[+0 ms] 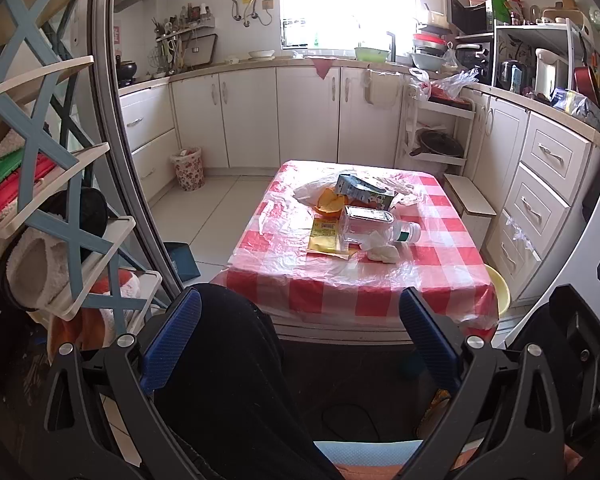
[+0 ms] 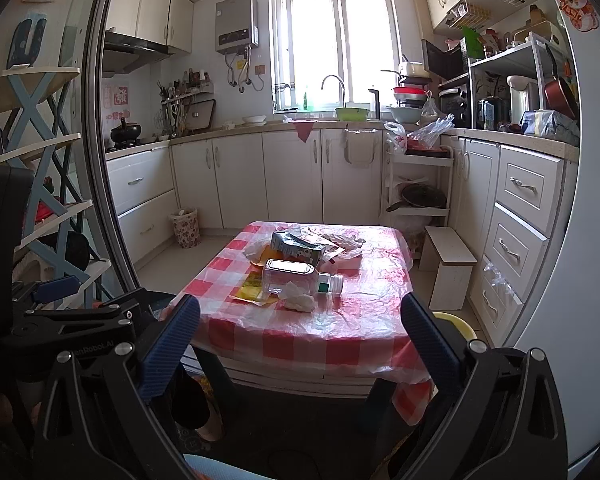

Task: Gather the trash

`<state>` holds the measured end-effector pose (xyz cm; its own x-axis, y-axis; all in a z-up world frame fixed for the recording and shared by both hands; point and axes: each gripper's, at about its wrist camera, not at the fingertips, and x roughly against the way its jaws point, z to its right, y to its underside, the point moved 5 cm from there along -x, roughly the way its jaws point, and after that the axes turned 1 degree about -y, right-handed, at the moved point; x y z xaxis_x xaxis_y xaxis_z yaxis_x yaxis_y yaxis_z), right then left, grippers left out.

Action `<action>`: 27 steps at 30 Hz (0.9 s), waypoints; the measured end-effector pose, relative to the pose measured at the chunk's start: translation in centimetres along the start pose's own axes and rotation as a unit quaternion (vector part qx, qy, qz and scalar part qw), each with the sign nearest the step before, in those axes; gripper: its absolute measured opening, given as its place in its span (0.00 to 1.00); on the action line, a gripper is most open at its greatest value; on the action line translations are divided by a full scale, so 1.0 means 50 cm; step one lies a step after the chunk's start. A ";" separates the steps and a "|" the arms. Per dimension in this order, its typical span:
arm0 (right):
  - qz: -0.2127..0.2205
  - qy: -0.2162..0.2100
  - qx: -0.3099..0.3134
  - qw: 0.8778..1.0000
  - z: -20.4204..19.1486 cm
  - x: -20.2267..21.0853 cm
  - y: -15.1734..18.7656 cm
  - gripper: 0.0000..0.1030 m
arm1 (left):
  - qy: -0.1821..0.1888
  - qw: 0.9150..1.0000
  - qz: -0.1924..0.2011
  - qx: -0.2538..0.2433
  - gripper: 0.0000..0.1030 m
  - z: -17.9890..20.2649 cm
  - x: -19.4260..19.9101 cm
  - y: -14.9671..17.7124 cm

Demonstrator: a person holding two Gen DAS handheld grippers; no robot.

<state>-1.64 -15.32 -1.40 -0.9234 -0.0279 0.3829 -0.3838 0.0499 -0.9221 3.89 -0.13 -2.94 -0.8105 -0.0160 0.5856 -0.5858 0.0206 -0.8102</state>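
Red-checked plastic covers the bench [image 2: 340,332] — the trash sits mid-bench toward its far edge: clear bottle [image 2: 296,278], crumpled tissue [image 2: 300,302], carton [image 2: 298,250]. Left tongs [image 1: 300,332] and right tongs [image 2: 300,336] both gape, empty, short of the near edge. The risk — the bottle rolling away on that slick sheet if nudged.

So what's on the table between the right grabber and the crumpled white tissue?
Nothing but bare tablecloth: the right wrist view shows only red-checked plastic-covered tablecloth between the open right gripper and the crumpled white tissue.
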 end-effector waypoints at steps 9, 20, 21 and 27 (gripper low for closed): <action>-0.001 0.000 0.000 1.000 0.002 0.002 -0.002 0.94 | 0.001 1.000 -0.004 0.000 0.93 -0.001 -0.005 0.004; -0.010 -0.006 0.009 1.000 -0.006 -0.011 0.003 0.94 | 0.004 1.000 -0.011 0.000 0.93 0.004 -0.014 0.010; -0.011 -0.006 0.010 1.000 -0.006 -0.011 0.004 0.94 | 0.004 1.000 -0.012 0.000 0.93 0.005 -0.016 0.012; -0.015 -0.006 0.010 1.000 -0.006 -0.014 0.006 0.94 | 0.004 1.000 -0.016 0.004 0.93 0.001 -0.022 0.010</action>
<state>-1.10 -14.98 -1.91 -0.9114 -0.0406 0.4095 -0.4107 0.0290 -0.9113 4.48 -0.17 -3.97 -0.7918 -0.0095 0.6107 -0.6107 0.0130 -0.7917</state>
